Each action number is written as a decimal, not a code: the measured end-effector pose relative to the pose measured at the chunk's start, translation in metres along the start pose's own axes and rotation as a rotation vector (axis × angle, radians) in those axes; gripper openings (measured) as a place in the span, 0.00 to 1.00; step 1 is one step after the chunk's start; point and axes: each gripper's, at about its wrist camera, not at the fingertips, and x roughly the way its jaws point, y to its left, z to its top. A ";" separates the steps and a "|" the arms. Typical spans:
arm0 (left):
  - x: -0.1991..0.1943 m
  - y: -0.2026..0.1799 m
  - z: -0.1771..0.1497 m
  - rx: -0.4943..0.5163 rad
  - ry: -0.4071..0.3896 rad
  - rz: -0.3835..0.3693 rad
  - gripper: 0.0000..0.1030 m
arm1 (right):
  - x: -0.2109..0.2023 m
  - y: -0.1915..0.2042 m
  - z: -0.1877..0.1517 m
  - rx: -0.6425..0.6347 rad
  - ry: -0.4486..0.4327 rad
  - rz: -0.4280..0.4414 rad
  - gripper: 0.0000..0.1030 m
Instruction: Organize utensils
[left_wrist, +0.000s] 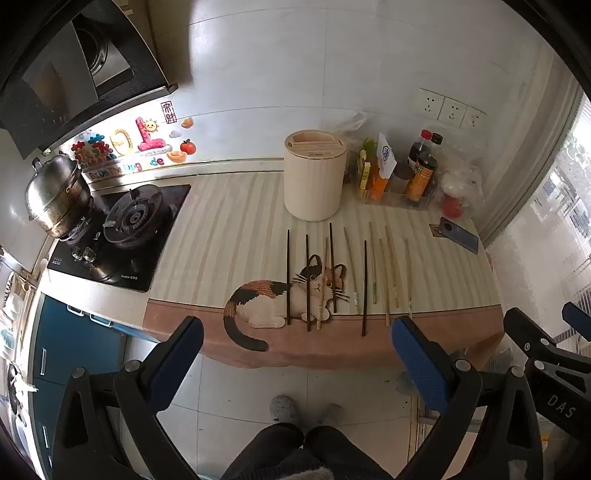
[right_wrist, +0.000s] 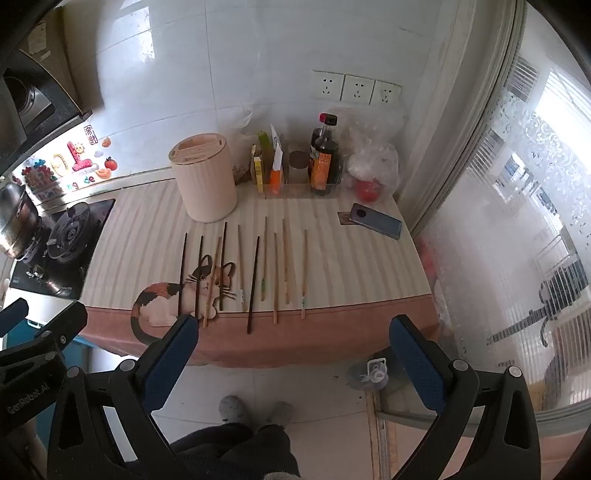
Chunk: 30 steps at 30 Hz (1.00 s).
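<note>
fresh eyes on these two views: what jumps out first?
A row of loose chopsticks, dark and pale mixed, lies along the near edge of the counter, some across a calico cat picture on the striped mat. Behind them stands a cream cylindrical utensil holder, with sauce bottles to its right. Both claws, left claw and right claw, hover wide open and empty.

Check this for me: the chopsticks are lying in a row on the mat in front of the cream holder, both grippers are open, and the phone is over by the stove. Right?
Not quite. The phone lies at the far end from the stove, near the window, as the right wrist view shows. The rest holds: the chopsticks lie in a row before the cream holder, and the left gripper and right gripper are open.
</note>
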 end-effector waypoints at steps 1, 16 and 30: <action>0.000 0.000 0.000 -0.001 -0.002 0.000 1.00 | 0.000 0.001 0.000 -0.007 0.002 -0.009 1.00; 0.000 0.001 0.000 -0.002 -0.004 0.002 1.00 | 0.000 -0.005 0.006 -0.010 -0.008 -0.007 1.00; -0.007 0.005 0.004 0.009 -0.026 0.014 1.00 | -0.006 0.002 0.006 -0.017 -0.026 -0.012 1.00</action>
